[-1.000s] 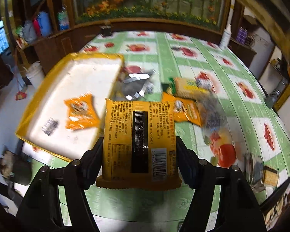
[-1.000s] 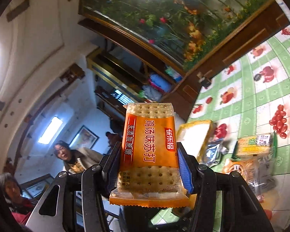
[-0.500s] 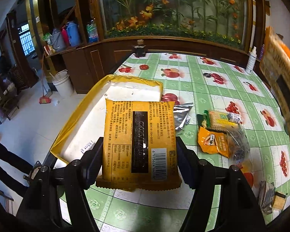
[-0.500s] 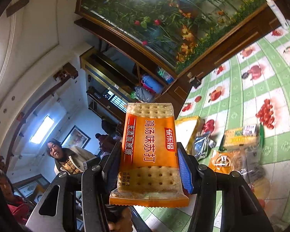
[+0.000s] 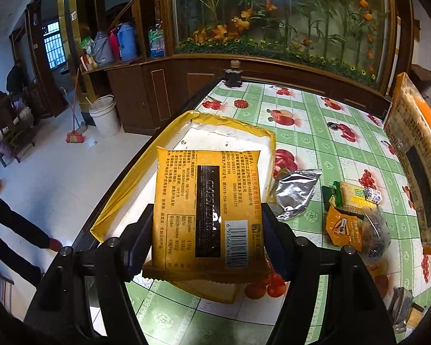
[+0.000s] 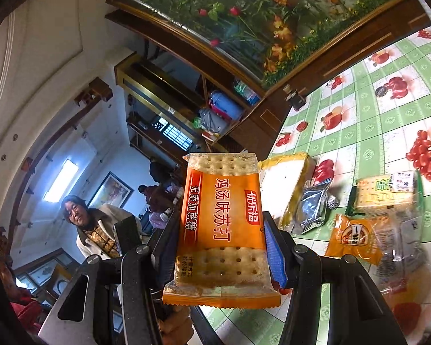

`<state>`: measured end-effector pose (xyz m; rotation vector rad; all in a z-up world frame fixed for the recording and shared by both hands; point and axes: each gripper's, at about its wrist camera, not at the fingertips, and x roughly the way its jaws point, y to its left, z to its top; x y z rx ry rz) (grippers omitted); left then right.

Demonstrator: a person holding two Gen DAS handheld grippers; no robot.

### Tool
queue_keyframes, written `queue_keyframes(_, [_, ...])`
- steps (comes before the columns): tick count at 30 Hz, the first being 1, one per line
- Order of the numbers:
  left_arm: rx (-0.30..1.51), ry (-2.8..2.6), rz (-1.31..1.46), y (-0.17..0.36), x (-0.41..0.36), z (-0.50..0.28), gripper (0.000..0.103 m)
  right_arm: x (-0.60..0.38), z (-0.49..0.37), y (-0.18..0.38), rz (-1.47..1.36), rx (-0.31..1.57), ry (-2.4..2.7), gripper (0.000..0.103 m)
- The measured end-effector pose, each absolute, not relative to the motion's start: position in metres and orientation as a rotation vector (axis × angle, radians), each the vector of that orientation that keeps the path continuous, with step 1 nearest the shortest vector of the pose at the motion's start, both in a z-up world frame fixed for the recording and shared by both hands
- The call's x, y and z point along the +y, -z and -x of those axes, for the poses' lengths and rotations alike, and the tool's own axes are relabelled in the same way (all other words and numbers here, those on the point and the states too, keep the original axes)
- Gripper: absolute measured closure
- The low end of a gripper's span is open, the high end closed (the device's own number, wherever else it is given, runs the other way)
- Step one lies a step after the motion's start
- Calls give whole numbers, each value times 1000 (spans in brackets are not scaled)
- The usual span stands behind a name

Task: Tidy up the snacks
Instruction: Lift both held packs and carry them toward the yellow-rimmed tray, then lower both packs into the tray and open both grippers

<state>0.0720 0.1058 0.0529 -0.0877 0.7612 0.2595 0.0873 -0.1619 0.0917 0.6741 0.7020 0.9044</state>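
- The left tool (image 5: 207, 227) is clamping a yellow cracker packet (image 5: 208, 212), back side up, at the lower centre of the left wrist view.
- The right tool (image 6: 219, 253) is gripping an orange soda-cracker packet (image 6: 221, 227) upright in mid-frame.
- The yellow-rimmed tray (image 5: 123, 198) is sitting behind the yellow cracker packet on the tabletop (image 5: 316, 120).
- A silver pouch (image 5: 297, 192), a green cracker pack (image 5: 356, 198) and a small orange sachet (image 5: 343, 228) are lying at centre right.

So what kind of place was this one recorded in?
Most likely a family home's main room, not a lab: a table with a fruit-print oilcloth, a wooden cabinet with thermos flasks, and a broom and bucket on the tiled floor.
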Motion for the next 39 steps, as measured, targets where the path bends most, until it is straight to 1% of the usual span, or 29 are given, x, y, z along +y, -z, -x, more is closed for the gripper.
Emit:
queue_keyframes(9, [804, -276, 120, -36, 128, -86, 34, -127, -117, -77, -661, 771, -914, 49])
queue_keyframes(14, [894, -245, 207, -15, 157, -106, 34, -87, -152, -58, -623, 842, -903, 49])
queue_keyframes(21, [1004, -221, 282, 13, 182, -131, 34, -16, -204, -31, -438, 951, -835, 49])
queue_keyframes(26, [997, -223, 258, 13, 178, -131, 34, 20, -227, -3, -303, 1012, -764, 48])
queue_keyframes(28, [999, -222, 259, 14, 179, -131, 34, 29, -229, -6, -248, 1001, -746, 47])
queue_keyframes(31, [997, -218, 288, 12, 184, -129, 33, 31, -231, -7, -230, 1006, -737, 46])
queue_keyframes(37, [941, -205, 306, -10, 183, -116, 33, -9, -221, -22, -373, 960, -765, 45])
queue_keyframes(38, [933, -196, 308, -13, 182, -116, 33, -19, -220, -27, -395, 944, -760, 40])
queue_keyframes(39, [922, -186, 308, -18, 179, -113, 33, -31, -216, -32, -408, 927, -751, 38])
